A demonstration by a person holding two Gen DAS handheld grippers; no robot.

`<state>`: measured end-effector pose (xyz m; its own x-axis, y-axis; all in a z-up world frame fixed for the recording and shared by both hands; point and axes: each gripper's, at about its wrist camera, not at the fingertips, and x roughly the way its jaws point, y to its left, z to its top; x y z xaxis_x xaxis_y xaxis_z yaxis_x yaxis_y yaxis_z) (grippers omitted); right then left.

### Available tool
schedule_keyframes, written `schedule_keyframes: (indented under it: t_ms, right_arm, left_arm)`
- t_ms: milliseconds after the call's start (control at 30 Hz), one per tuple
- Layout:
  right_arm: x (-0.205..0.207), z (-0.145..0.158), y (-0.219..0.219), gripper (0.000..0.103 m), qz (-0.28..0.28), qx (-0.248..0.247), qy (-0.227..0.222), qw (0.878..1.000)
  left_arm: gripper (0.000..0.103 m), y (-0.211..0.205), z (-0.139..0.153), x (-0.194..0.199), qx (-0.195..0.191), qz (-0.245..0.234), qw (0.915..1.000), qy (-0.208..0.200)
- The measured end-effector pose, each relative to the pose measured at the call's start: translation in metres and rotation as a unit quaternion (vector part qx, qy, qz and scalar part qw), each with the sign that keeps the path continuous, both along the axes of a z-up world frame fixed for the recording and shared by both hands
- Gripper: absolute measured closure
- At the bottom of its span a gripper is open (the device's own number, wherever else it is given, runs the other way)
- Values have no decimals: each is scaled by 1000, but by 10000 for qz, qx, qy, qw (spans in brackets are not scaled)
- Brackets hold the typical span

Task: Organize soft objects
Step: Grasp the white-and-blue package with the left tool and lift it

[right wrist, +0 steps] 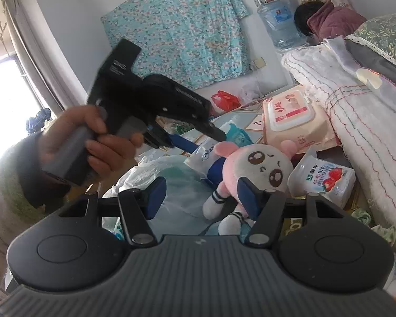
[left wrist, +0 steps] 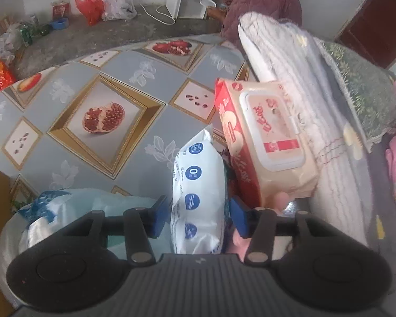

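My left gripper (left wrist: 200, 212) has its blue pads about a white plastic pack with blue round icons (left wrist: 198, 185); I cannot tell whether they press it. The pack stands on the pomegranate-print counter (left wrist: 92, 92), beside a peach wet-wipe pack with a lid (left wrist: 270, 137). My right gripper (right wrist: 200, 196) hangs half open, empty, over a pink plush doll (right wrist: 250, 174).

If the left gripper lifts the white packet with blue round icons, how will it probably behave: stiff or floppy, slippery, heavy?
The white packet looks soft: its film is wrinkled and bulges between the left gripper pads, so it will probably sag rather than stay stiff. The glossy wrapper may slip under a light grip. It seems light for its size, being puffy, though its contents cannot be seen.
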<state>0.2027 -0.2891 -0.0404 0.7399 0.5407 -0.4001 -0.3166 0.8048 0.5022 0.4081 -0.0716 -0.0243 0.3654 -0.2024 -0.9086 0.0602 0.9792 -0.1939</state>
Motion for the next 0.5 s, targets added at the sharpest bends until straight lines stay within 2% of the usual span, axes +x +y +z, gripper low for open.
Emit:
schedule_keyframes:
  t_ms: [100,200,500]
  right_arm:
    - [0,-2,-2,43,-47,3,18,10000]
    - [-3,-4,-5,43,-84,-28,63,9999]
    - [-24,9,-8,43,-135,-19,-58,9999]
  left_arm:
    - [73,-5,-4,-1,66,-124,9997,-188]
    - [75,-13,2,-12,331,-202,9977,-556]
    - [76,-8,59,-59,252,-92,9888,-1467]
